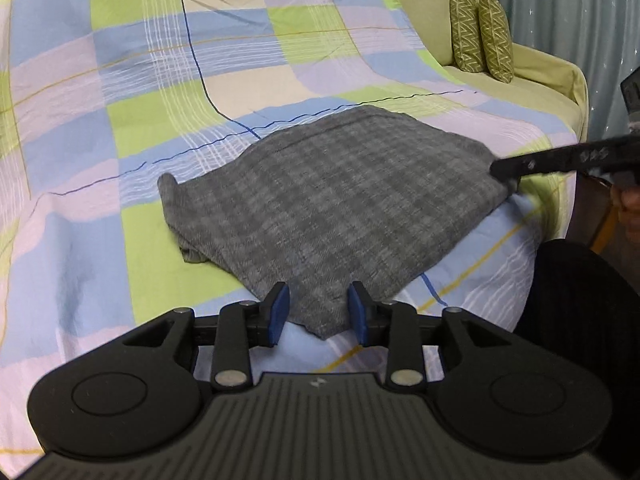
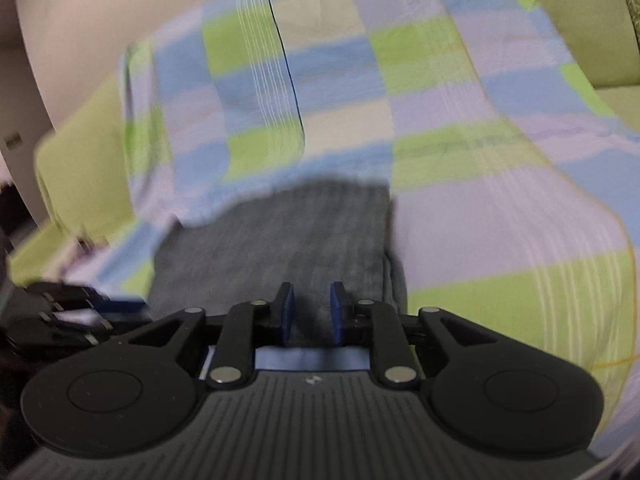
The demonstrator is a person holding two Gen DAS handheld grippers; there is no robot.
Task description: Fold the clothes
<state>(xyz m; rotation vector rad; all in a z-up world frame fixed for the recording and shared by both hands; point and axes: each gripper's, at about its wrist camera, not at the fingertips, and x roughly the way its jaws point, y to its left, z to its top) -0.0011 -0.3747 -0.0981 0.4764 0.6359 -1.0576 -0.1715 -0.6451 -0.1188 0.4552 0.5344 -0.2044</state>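
Grey checked garment (image 1: pixel 328 208) folded flat on plaid sofa cover (image 1: pixel 120 128) | left tool (image 1: pixel 318 312) spread astride near corner | right tool (image 2: pixel 312 312) spread over edge | risk: single-layer pinch unravels fold

We find no readable text, label, brand name or number in either view. Only a small pale emblem sits on each gripper body, left gripper (image 1: pixel 319 309) and right gripper (image 2: pixel 312 307); it spells nothing legible.
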